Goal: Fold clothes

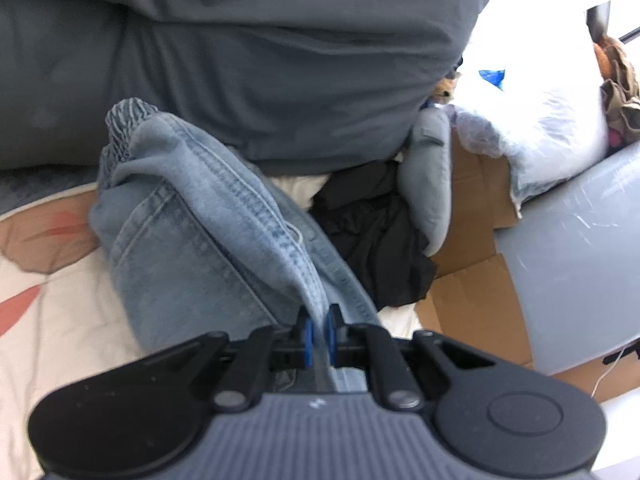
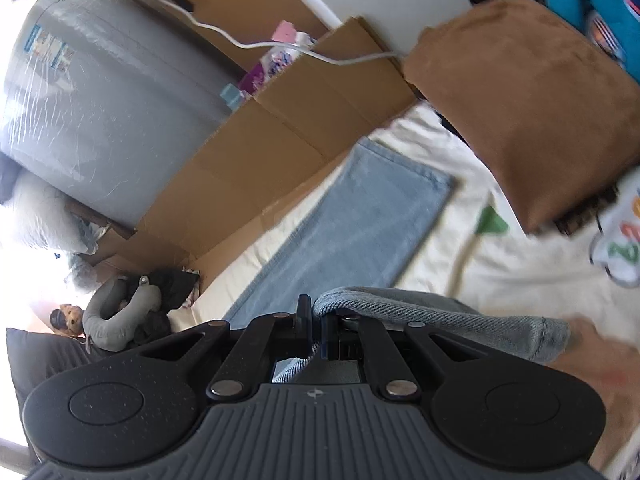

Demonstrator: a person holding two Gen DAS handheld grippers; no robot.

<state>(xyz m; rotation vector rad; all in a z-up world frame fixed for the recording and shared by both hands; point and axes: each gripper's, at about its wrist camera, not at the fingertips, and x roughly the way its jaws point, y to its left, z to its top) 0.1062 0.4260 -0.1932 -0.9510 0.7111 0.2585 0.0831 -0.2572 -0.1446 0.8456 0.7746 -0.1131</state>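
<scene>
Left wrist view: the left gripper [image 1: 319,326] has its blue-padded fingers [image 1: 306,330] drawn narrow and pinching a fold of the light blue jeans [image 1: 192,224]. From the pinch the denim runs away from the gripper, up and to the left, along a stitched seam to a bunched, gathered waistband. The jeans rest on the floral bedspread [image 1: 44,280], their far end against a dark grey pillow [image 1: 240,60]. To their right, at the bed's edge, lie a black garment [image 1: 372,232] and a grey neck pillow [image 1: 428,184], with cardboard [image 1: 472,288] beyond.

Right wrist view: the right gripper [image 2: 316,330] is likewise narrowed onto the jeans [image 2: 360,216], clamping a rolled denim edge that drapes over its right finger and trails to the right. Ahead of the gripper one pale blue leg lies flat and smooth on the cream bedspread [image 2: 460,256], its hem pointing at the cardboard box [image 2: 280,136] along the bed's side. A brown cushion [image 2: 528,108] sits just past the hem, near the far corner.
</scene>
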